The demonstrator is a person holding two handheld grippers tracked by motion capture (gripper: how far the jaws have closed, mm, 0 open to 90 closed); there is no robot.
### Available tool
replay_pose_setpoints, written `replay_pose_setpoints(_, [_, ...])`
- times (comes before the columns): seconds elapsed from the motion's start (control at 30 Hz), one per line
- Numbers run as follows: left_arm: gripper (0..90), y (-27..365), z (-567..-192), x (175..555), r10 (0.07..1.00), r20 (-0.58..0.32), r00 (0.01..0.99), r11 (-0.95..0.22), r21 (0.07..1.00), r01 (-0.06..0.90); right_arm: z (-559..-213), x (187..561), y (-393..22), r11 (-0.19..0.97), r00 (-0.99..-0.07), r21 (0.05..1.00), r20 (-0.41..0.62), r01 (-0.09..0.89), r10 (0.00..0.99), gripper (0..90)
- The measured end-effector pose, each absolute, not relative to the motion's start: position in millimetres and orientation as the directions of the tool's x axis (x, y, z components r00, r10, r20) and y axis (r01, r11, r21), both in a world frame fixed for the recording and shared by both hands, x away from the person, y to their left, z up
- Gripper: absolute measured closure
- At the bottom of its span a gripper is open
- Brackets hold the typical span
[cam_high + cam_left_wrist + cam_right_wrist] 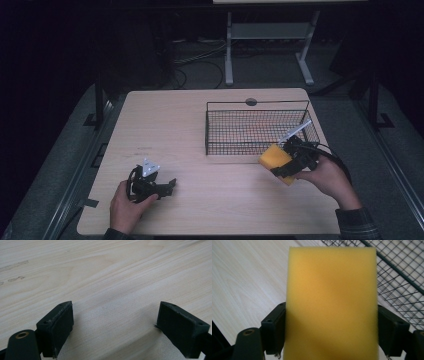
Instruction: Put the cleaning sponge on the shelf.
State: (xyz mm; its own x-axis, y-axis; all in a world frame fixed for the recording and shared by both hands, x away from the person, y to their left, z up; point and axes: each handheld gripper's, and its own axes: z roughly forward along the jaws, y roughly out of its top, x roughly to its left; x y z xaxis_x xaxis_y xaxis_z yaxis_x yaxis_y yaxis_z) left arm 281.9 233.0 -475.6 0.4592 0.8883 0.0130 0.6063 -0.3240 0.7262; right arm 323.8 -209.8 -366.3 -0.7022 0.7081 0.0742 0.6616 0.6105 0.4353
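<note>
From above, the right gripper [286,167] clamps a yellow sponge [274,156] just before a wire basket [257,106]; the left gripper [167,186] rests on the table [165,125].

Left gripper view: jaws apart over bare wood.

Right gripper view: the sponge [332,302] sits squeezed between both jaws, basket mesh [402,277] beyond.

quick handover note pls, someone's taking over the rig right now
Right gripper: shut on the yellow sponge, held in the air just outside the near front corner of the wire basket.
Left gripper: open, holding nothing, low over bare table at the near left.
Done: sponge is picked up and brought to the basket's edge.
Left: probably carry the sponge over the rim and release it inside; the basket looks empty.
</note>
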Motion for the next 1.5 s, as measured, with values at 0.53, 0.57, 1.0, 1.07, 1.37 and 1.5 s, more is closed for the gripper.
replay_pose_setpoints(0.53, [13.1,232.7,-475.7,281.8,0.890,0.009,0.457,-0.319,0.728,0.607,-356.3,349.3,-228.2,0.565,-0.653,0.434,0.075,0.702,0.754,22.2])
replay_pose_setpoints(0.57, [13.1,232.7,-475.7,281.8,0.890,0.010,0.457,-0.319,0.728,0.607,-355.8,351.3,-229.8,0.562,-0.650,0.435,0.073,0.703,0.757,22.2])
replay_pose_setpoints(1.0, [13.1,233.0,-475.6,281.8,0.889,0.012,0.459,-0.323,0.726,0.607,-350.1,380.7,-249.5,0.512,-0.587,0.426,0.058,0.746,0.807,22.2])
replay_pose_setpoints(1.07, [13.1,233.0,-475.6,281.8,0.888,0.012,0.459,-0.323,0.726,0.607,-348.8,385.2,-251.9,0.505,-0.578,0.423,0.056,0.753,0.814,22.2])
replay_pose_setpoints(1.37, [13.1,233.0,-475.6,281.8,0.888,0.012,0.459,-0.323,0.726,0.607,-344.4,406.8,-257.3,0.482,-0.550,0.417,0.052,0.770,0.834,22.2])
replay_pose_setpoints(1.5, [13.1,233.0,-475.6,281.8,0.888,0.012,0.459,-0.323,0.726,0.607,-344.1,416.5,-259.1,0.472,-0.538,0.413,0.054,0.779,0.841,22.2])
